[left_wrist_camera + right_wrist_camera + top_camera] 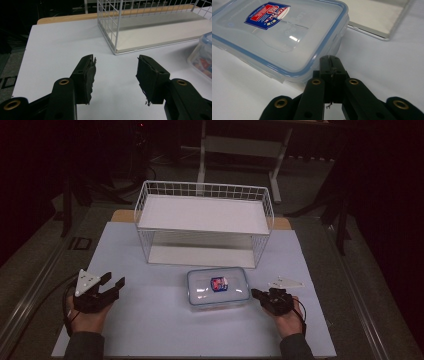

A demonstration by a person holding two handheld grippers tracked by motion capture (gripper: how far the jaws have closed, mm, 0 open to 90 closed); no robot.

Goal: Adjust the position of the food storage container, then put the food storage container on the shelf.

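High view is showing the left gripper point(111, 284) resting on the white table point(150, 325), its jaws spread wide and holding nothing, with the wire shelf rack point(204, 222) ahead of it to its right. The lidded clear food container point(218, 286) is sitting between the two grippers, in front of the rack. The right gripper point(256, 293) is lying just beside the container's right end, jaws pressed together on nothing. Judged from here, that closed tip is risking shoving the light container sideways instead of gripping it.
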